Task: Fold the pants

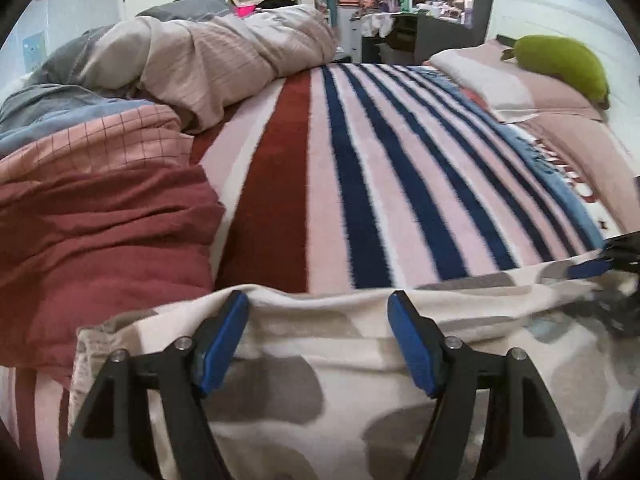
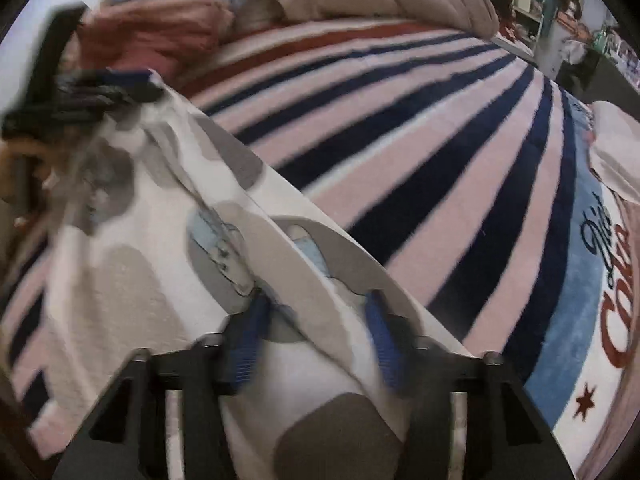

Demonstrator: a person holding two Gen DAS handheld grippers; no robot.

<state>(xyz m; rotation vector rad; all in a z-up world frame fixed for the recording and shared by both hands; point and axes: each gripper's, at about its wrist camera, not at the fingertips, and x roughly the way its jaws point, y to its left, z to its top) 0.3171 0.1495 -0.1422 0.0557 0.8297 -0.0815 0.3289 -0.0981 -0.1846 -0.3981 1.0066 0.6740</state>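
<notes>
The pants, cream with grey patches, lie on the striped blanket at the bed's near edge, their long axis running sideways from one gripper to the other. The left gripper stands open over the far edge near one end; the right gripper is also spread, cloth bunched between its fingers near the other. Both sit equally close, so a fold would likely go end to end.

The light is soft and even indoor light, with only weak shadows. Both views bend strongly at the dark round edges. The right wrist view is blurred by motion, mostly at its upper left; the left wrist view is sharper.
</notes>
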